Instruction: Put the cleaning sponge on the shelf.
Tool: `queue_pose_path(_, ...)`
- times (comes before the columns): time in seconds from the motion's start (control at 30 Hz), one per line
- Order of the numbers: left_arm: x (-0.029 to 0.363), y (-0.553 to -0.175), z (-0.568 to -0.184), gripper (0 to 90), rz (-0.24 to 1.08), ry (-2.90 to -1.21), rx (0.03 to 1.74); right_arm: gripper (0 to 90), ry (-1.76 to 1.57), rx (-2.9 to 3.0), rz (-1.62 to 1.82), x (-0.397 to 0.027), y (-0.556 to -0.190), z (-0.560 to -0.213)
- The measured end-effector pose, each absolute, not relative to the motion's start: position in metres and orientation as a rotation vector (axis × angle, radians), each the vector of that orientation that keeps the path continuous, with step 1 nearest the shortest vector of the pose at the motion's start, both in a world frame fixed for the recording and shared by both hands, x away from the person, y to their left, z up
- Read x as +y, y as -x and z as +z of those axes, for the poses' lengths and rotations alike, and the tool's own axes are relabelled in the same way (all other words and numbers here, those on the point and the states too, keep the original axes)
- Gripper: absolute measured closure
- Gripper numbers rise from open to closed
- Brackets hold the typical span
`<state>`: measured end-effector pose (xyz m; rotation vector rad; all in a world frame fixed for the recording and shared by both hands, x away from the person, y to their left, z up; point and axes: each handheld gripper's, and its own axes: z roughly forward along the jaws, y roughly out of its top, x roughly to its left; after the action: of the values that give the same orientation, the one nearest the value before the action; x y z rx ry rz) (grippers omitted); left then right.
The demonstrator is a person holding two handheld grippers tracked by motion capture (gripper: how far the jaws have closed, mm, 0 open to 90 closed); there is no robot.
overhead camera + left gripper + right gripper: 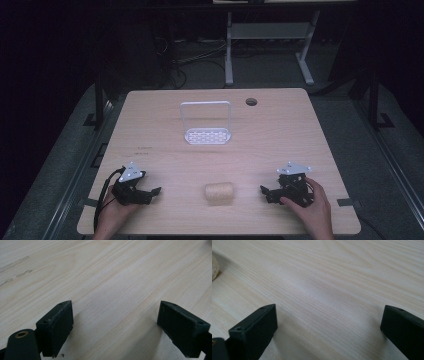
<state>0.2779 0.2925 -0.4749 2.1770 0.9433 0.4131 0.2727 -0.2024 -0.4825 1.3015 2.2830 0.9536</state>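
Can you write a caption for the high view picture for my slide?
Two open claws, left claw and right claw, rest beside a tan roll, white rack behind.

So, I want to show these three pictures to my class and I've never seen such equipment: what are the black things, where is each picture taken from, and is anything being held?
A person sits at a wooden table with a hand-held gripping tool in each hand: the left tool and the right tool. One picture looks down from above. The other two come from small cameras riding on the tools, looking along their black jaws: left tool, right tool. On the table lie a pale bread-like roll between the tools and a white wire-frame rack farther back. Both tools stand open over bare wood; nothing is held.
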Motion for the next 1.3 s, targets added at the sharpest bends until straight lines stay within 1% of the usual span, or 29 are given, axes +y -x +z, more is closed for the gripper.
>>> queue_pose_path(0.27,0.293,-0.278,-0.475,13.0,0.407,-2.179,0.937,0.5,-1.302,2.283,0.954,-0.202,-0.273,-0.482)
queue_pose_path(0.4,0.293,-0.278,-0.473,13.2,0.382,-2.176,0.946,0.5,-1.302,2.283,0.954,-0.202,-0.273,-0.483)
queue_pose_path(0.63,0.287,-0.278,-0.468,13.5,0.373,-2.192,0.889,0.6,-1.302,2.283,0.953,-0.202,-0.273,-0.482)
queue_pose_path(1.3,0.273,-0.279,-0.457,13.7,0.313,-2.192,0.807,0.5,-1.303,2.283,0.954,-0.202,-0.273,-0.482)
